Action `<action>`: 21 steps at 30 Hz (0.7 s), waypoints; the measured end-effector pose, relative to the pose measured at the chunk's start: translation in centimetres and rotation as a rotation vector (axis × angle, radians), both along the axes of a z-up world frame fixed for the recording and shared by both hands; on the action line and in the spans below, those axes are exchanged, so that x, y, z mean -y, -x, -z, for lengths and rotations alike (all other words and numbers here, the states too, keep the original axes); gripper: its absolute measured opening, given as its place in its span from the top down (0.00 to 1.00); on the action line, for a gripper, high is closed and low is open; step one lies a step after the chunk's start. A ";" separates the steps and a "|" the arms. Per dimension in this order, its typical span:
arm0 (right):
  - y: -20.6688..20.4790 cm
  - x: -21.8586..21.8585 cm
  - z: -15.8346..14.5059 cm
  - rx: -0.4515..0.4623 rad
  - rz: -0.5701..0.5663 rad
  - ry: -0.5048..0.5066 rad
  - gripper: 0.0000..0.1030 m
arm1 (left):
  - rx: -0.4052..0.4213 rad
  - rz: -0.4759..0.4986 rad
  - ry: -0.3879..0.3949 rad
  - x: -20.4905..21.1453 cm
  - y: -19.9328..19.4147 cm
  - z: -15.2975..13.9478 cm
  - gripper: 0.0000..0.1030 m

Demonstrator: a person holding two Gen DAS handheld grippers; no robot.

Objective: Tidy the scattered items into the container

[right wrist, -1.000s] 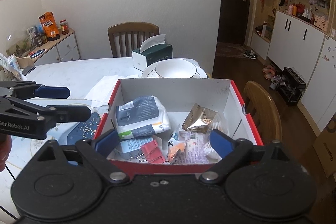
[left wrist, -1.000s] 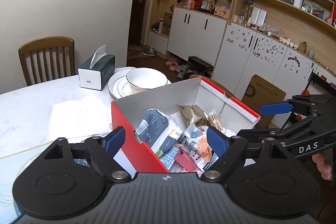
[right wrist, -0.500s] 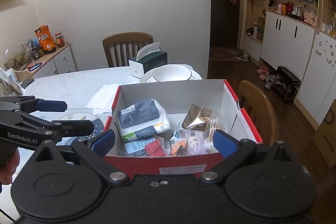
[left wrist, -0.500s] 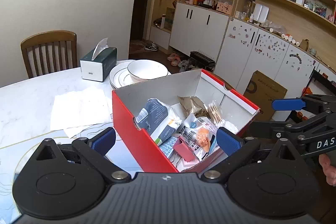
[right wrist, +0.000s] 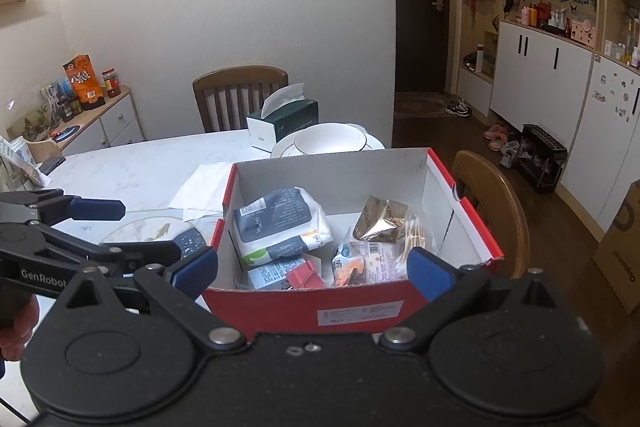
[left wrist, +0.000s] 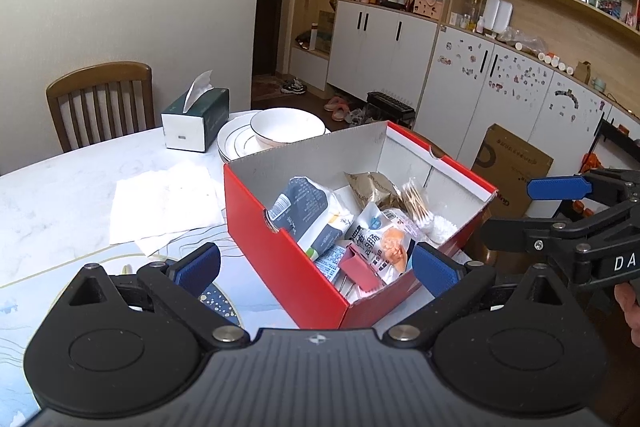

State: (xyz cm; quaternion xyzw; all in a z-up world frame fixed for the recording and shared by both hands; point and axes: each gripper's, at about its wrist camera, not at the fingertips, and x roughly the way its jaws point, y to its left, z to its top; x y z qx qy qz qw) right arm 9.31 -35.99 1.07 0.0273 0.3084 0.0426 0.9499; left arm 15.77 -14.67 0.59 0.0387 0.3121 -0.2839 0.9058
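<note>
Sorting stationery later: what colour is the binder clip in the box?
Red binder clip, clearest in the left wrist view.

Readable lettering. White "GenRobot", cut off by the frame edge, on the black left gripper (right wrist: 116, 227) body; white "DA", likewise truncated, on the black right gripper (left wrist: 536, 211) body. The orange snack bag (right wrist: 83, 79) on the sideboard bears large Chinese characters, possibly "八角". Remaining package labels are illegible.
</note>
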 end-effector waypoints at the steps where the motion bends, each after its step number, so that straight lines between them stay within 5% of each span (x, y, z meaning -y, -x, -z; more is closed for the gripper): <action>1: 0.1 -0.1 0.0 0.002 0.001 0.002 0.02 | 0.000 0.002 -0.002 0.0 0.1 0.0 0.01; 21: 0.5 -1.5 0.2 0.009 0.054 -0.016 0.02 | 0.012 0.044 -0.009 -1.3 0.9 0.0 0.01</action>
